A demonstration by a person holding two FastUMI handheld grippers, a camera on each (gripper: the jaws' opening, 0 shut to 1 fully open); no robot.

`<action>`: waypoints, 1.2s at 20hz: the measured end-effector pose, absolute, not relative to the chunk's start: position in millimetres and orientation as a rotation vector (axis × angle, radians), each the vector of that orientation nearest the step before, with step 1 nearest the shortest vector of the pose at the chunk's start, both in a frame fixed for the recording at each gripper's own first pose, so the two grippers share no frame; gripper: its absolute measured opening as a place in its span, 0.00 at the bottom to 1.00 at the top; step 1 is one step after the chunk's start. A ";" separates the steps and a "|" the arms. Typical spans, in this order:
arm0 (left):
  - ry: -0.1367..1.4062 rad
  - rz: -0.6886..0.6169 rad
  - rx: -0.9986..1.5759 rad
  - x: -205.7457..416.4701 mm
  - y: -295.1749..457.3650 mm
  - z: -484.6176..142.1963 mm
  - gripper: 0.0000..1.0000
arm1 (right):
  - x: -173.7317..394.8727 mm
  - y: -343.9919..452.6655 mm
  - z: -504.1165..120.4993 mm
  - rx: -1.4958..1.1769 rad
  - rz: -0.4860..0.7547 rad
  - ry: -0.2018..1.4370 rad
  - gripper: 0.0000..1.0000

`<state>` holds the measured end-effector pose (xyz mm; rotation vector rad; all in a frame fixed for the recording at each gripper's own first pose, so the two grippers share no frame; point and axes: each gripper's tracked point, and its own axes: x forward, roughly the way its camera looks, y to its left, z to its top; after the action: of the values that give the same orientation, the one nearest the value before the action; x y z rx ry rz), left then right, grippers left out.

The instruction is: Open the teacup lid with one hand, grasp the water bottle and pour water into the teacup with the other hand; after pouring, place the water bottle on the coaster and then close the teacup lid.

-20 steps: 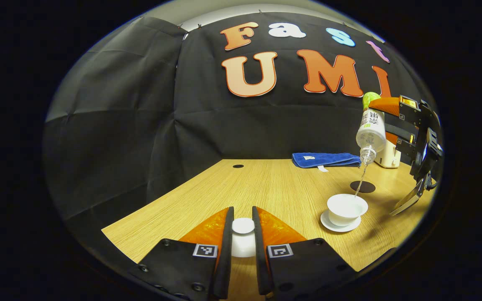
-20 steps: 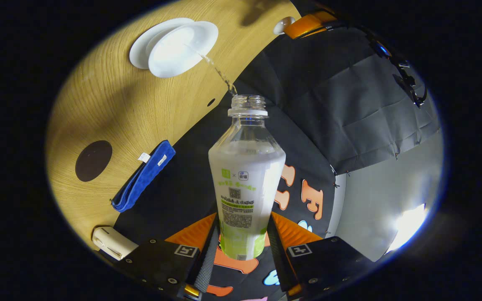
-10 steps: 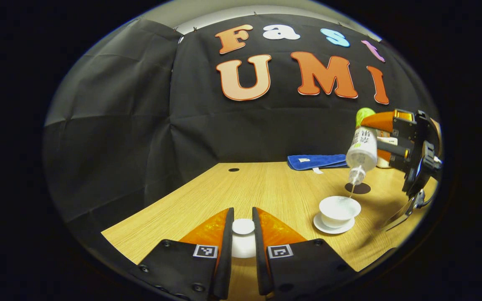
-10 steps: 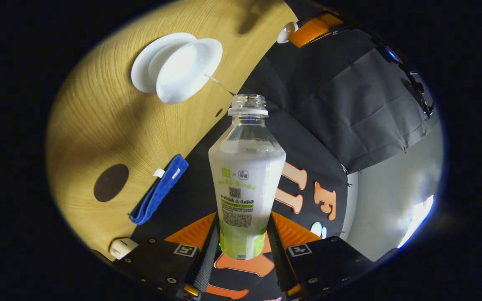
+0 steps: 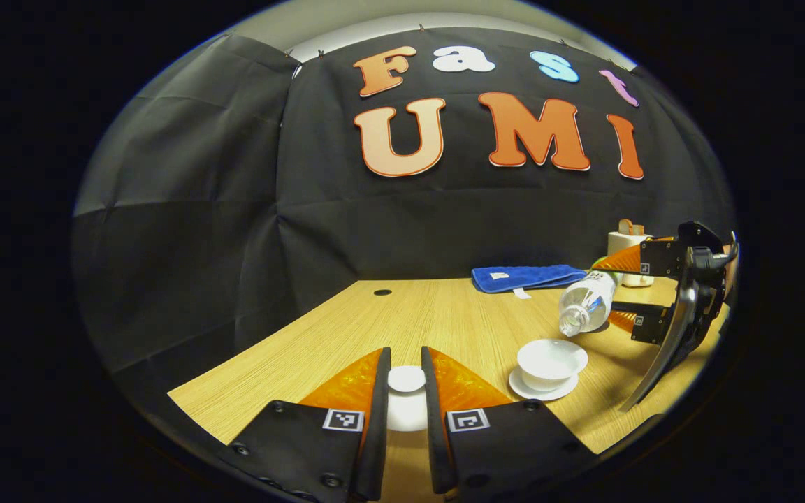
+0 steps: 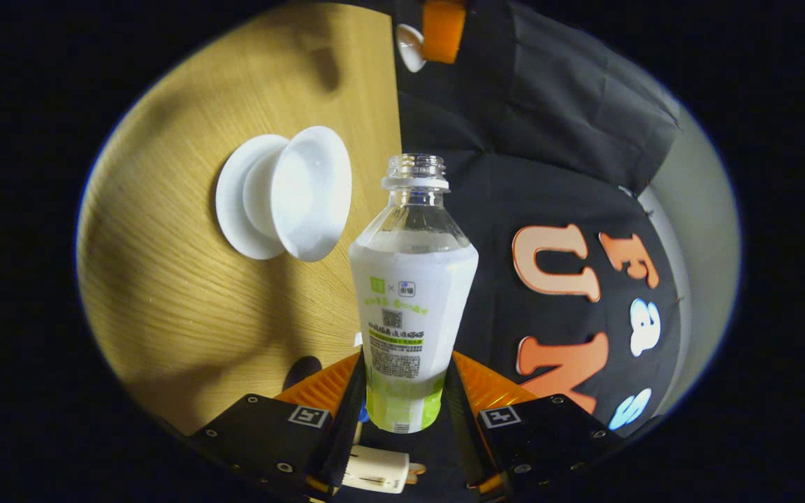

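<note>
My left gripper sits low over the table's near edge, shut on the white teacup lid by its knob. The open white teacup stands on its saucer to the right. My right gripper is shut on the water bottle, uncapped and partly full. The water bottle lies tilted just above and right of the cup, mouth toward it, with no stream showing. From the right gripper view the teacup is left of the bottle's neck. A sliver of the dark coaster peeks by the fingers.
A folded blue towel lies at the back of the wooden table. A cream-white device stands at the back right and also appears under the right gripper as the device. A small hole marks the tabletop's far left.
The bottle has swung from a steep downward pour to a shallow tilt and dropped lower. The water stream has stopped. The left gripper and lid have stayed put.
</note>
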<state>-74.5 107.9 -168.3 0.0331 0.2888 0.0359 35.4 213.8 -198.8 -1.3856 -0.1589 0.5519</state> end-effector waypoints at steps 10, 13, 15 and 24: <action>0.222 -0.022 0.022 -59.3 77.6 -140.1 0.27 | 110.4 140.1 -131.4 -0.701 0.346 0.054 0.64; 0.196 -0.039 0.013 -55.4 66.3 -129.9 0.26 | 119.5 129.9 -133.5 -0.456 0.351 0.119 0.64; 0.184 -0.050 0.006 -54.5 60.9 -125.4 0.29 | 125.0 127.2 -138.9 -0.319 0.357 0.162 0.64; 0.171 -0.072 -0.034 -52.8 48.7 -120.0 0.29 | 145.8 138.5 -186.9 -0.079 0.391 0.293 0.64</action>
<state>-52.8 48.7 -120.0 -0.0336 0.1713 -0.0723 145.8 138.5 -186.9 -0.0788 0.2934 0.3906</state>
